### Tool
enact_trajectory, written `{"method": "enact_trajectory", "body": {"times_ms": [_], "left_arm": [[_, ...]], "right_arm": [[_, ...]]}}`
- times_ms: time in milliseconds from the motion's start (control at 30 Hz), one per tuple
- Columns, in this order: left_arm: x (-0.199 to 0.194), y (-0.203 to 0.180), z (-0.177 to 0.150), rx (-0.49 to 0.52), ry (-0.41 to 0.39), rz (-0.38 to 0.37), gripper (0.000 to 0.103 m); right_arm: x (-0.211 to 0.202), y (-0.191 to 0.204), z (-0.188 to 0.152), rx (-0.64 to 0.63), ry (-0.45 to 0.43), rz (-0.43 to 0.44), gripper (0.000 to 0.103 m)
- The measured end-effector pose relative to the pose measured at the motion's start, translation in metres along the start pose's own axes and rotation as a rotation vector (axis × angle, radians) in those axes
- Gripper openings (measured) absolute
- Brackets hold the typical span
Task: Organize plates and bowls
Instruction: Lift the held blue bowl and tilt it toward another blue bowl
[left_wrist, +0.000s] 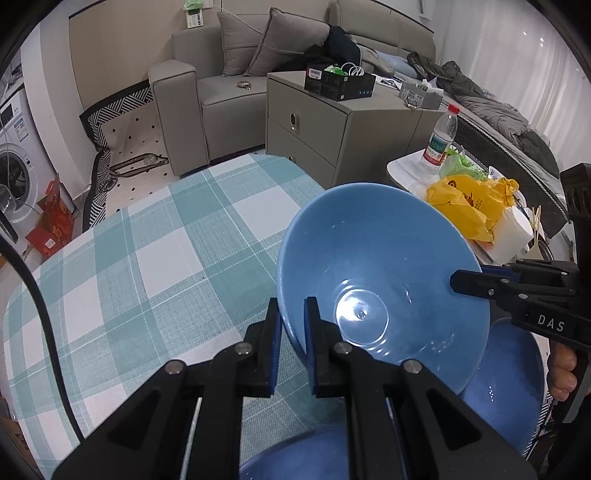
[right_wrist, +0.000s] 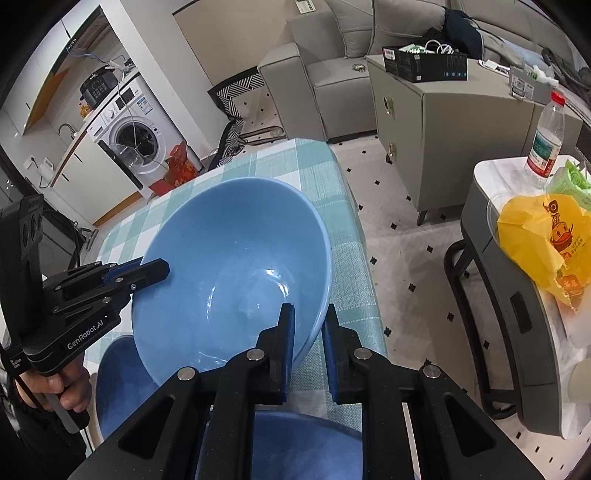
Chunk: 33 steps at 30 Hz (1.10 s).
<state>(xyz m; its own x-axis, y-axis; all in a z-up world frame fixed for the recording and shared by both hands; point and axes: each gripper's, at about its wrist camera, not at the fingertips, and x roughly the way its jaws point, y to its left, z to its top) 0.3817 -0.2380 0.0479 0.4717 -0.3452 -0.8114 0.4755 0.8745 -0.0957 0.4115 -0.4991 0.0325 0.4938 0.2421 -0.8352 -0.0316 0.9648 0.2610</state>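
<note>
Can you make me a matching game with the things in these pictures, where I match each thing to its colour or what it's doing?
Things:
1. big bowl
2. plastic bag
3. bottle cap
4. tablecloth

Colour or state:
A. yellow, crumpled on the side table
B. teal and white checks
C. light blue, gripped on both rims
D. red

Pairs: 1-C, 2-A, 3-D, 4-B

The left gripper and right gripper each pinch the bowl's rim.
</note>
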Motion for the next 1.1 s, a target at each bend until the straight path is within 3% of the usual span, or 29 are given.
{"method": "enact_trajectory", "body": {"times_ms": [467, 1100], "left_arm": [[-0.053, -0.004, -0.001, 0.006, -0.084, 0.012, 0.009], [-0.118, -0.005, -0.031, -0.004, -0.172, 0.042, 0.009]], "right_arm": [[-0.053, 0.028, -0.004, -0.051, -0.081, -0.015, 0.015], [-0.105, 0.072, -0.033, -0.125, -0.146, 0.007, 0.015]]}}
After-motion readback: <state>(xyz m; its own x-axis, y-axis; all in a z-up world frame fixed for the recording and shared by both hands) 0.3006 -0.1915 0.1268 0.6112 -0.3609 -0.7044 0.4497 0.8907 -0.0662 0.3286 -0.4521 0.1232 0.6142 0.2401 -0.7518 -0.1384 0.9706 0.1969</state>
